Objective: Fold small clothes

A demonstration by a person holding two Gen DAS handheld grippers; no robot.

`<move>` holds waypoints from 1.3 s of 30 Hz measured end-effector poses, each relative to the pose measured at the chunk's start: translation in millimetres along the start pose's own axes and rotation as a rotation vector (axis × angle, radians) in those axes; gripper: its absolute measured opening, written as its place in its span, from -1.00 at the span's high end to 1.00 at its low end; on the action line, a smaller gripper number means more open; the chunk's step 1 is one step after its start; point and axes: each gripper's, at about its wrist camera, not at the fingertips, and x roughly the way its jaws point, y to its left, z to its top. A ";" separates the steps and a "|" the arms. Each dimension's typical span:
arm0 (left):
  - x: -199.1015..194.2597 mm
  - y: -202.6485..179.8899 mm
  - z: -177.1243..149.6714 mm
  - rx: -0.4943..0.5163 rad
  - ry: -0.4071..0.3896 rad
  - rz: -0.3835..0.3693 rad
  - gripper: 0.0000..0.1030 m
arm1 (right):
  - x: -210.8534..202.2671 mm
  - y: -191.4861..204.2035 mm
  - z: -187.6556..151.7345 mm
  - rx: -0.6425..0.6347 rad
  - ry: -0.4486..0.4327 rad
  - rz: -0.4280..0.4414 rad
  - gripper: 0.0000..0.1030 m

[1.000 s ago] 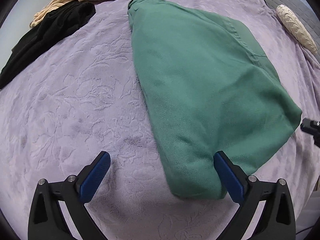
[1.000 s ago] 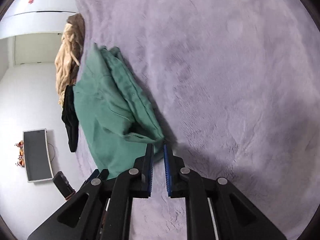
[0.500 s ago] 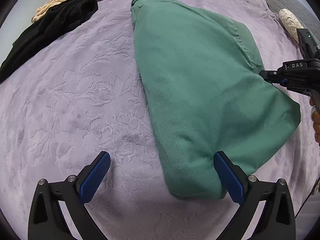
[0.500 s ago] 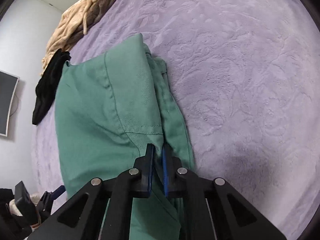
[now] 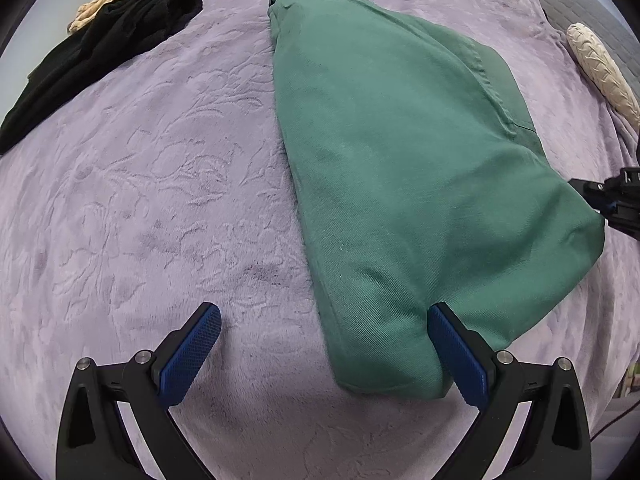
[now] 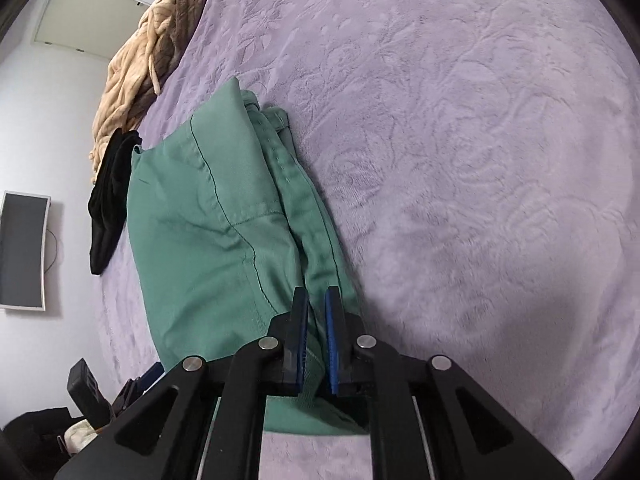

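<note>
Green cotton, folded into a thick wedge, lies on the lilac plush bedspread (image 5: 160, 200): these are the green shorts (image 5: 400, 168), and I work at both their near corners. My left hand-held gripper (image 5: 324, 354) hangs with its blue pads spread wide; one pad touches the near corner of the shorts, the other sits over bare bedspread, and nothing is pinched. My right hand-held gripper (image 6: 316, 320) has its pads nearly pressed together with a fold of the shorts' edge between them, and its jaws are opening a little. Farther up the bed, well apart from the shorts, a black garment (image 5: 100, 40) lies against a beige knitted one (image 6: 128, 68). A cream pillow (image 5: 600, 64) rests at the bed's edge.
</note>
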 end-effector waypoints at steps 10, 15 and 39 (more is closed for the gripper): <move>1.6 -3.3 1.8 -0.017 0.013 0.018 -1.00 | -15.0 -0.4 -10.9 0.018 0.019 0.032 0.73; 2.7 -3.7 3.1 -0.035 0.013 0.026 -1.00 | -20.9 17.3 -8.9 -0.049 0.016 0.024 -0.35; -5.4 39.7 53.5 -0.227 0.025 -0.037 -1.00 | 2.8 21.7 22.4 -0.137 0.039 0.089 -0.67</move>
